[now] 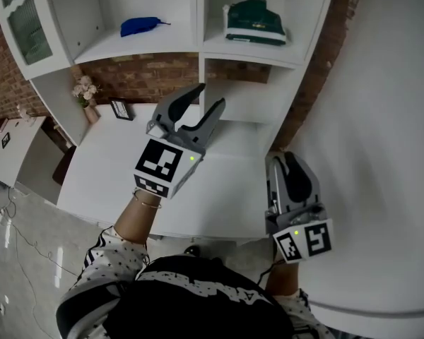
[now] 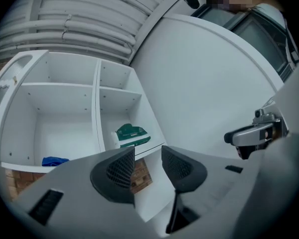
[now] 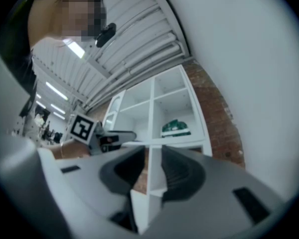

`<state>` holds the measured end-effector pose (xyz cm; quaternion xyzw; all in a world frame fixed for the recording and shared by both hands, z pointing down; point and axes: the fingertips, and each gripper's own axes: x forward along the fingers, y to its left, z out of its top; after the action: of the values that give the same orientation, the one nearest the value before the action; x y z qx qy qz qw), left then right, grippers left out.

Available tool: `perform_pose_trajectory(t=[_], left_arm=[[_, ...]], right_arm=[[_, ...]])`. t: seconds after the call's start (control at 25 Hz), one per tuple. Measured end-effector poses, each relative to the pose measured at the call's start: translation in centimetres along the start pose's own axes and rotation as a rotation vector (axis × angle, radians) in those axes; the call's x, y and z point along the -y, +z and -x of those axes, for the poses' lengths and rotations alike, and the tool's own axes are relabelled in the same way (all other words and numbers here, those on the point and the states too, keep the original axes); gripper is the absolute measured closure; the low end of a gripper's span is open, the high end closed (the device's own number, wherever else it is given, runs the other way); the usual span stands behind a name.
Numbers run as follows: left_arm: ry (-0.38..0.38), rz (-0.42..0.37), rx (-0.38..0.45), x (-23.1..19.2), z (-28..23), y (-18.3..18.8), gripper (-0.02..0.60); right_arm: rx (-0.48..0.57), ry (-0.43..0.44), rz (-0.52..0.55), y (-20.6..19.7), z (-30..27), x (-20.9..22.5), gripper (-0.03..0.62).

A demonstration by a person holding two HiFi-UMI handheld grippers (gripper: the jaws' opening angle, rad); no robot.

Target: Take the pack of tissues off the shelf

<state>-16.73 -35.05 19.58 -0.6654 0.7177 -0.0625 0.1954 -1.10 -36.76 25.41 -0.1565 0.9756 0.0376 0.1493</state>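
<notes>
**Left gripper released, lining up on the shelf unit**

Left gripper (image 1: 209, 97) is standing with its jaws spread and nothing between them. It is pointing up toward the shelf unit (image 1: 199, 20) from below and in front. This spread is probably being held so that the pads can pass around a soft, wide pack.

A blue item (image 1: 141, 25) is lying in the left compartment of the shelf unit. It is not the target and is sitting well apart from both tools.

The pack of tissues (image 1: 254, 21), dark green with a white underside, is lying flat in the right compartment of the shelf unit. It is resting on the same board as the blue item, near the front edge. In the left gripper view the pack (image 2: 132, 134) is appearing just above the gap between the jaws, so the approach line is looking nearly set.

Right gripper (image 1: 283, 162) is hovering lower, below the right side of the shelf unit. Its jaws are standing apart by a narrower gap and are gripping nothing. In its own view only the shelf unit's upright divider (image 3: 150, 113) is showing through the gap. This tool is likely waiting in support.

Judgement: the reach is under way, and the pack is not yet being touched.
</notes>
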Motion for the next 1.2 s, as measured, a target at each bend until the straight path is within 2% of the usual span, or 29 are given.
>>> perform_pose_trajectory(t=[0.32, 0.56, 0.92, 1.04, 1.2], left_arm=[[0.044, -0.017, 0.005, -3.4, -5.3, -0.3, 0.373], [0.106, 0.019, -0.001, -6.2, -9.6, -0.5, 0.371], [0.15, 0.026, -0.049, -9.0, -14.7, -0.3, 0.371], [0.149, 0.03, -0.073, -9.4, -15.6, -0.6, 0.371], [0.156, 0.027, -0.095, -9.6, -16.5, -1.0, 0.371]], right_arm=[[0.019, -0.003, 0.076, 2.5, -2.9, 2.0, 0.487], [0.016, -0.02, 0.115, 3.2, -4.6, 4.3, 0.487], [0.025, 0.02, 0.13, 4.4, -8.6, 6.1, 0.487], [0.003, 0.022, 0.17, 5.1, -10.3, 6.9, 0.484], [-0.021, -0.022, 0.245, 6.5, -13.3, 9.2, 0.477]])
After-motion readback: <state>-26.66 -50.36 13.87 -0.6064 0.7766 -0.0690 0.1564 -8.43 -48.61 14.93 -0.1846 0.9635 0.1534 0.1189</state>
